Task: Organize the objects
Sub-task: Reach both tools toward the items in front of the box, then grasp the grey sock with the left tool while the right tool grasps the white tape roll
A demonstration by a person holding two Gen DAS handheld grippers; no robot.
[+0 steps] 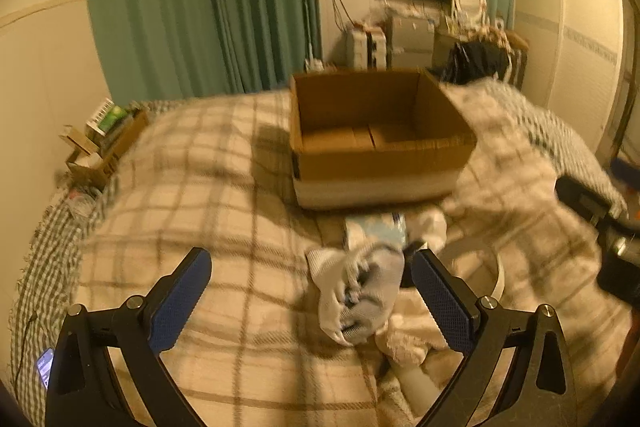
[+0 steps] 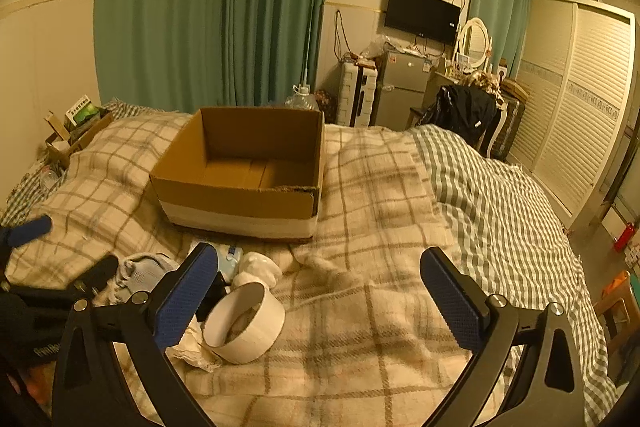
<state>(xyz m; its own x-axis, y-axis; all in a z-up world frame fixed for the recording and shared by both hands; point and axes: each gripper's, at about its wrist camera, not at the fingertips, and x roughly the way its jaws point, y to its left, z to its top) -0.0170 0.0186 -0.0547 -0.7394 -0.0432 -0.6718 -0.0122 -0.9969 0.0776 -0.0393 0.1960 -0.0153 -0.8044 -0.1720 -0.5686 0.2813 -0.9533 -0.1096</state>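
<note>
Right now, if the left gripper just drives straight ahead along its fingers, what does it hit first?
Probably the balled socks lying between the open left gripper fingers on the blanket; the cardboard box sits farther along that line. Depth is uncertain.

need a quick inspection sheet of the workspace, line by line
surface: bed under a plaid blanket, rumpled; checked sheet on its right side
job's things: open cardboard box with nothing seen inside; in front of it a balled sock, a tape roll, a white bundle and a pale blue pack
clutter: small boxes at the bed's far left edge
grippers: left gripper open, sock between its fingers, not clamped; right gripper open over bare blanket
cables: wires on the far wall
surroundings: green curtains, TV, fridge, wardrobe
</note>
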